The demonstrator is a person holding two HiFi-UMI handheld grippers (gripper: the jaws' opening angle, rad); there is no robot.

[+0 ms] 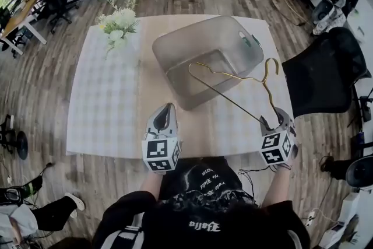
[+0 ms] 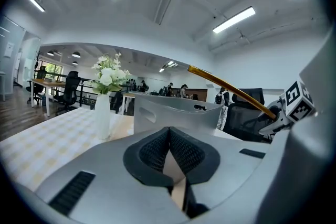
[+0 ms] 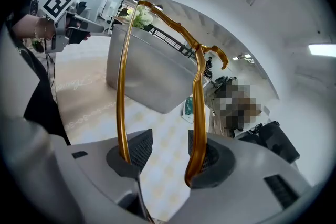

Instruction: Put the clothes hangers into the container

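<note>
Right gripper half-open holds hanger, long bar reaching left over container; left gripper shut.

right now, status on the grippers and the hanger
Left gripper shut, empty. Right gripper holds the hanger by one corner, in the air near the container, not in yet. Flowers stand off to the left, out of the path.

Free room and obstacles: the near strip of the table lies bare between the left gripper and the container; the checked left side is open too; the hanger crosses the container's near rim and opening (slanting up from the right gripper); flowers stand at the far left, beside the container; an office chair crowds the table's right edge.
</note>
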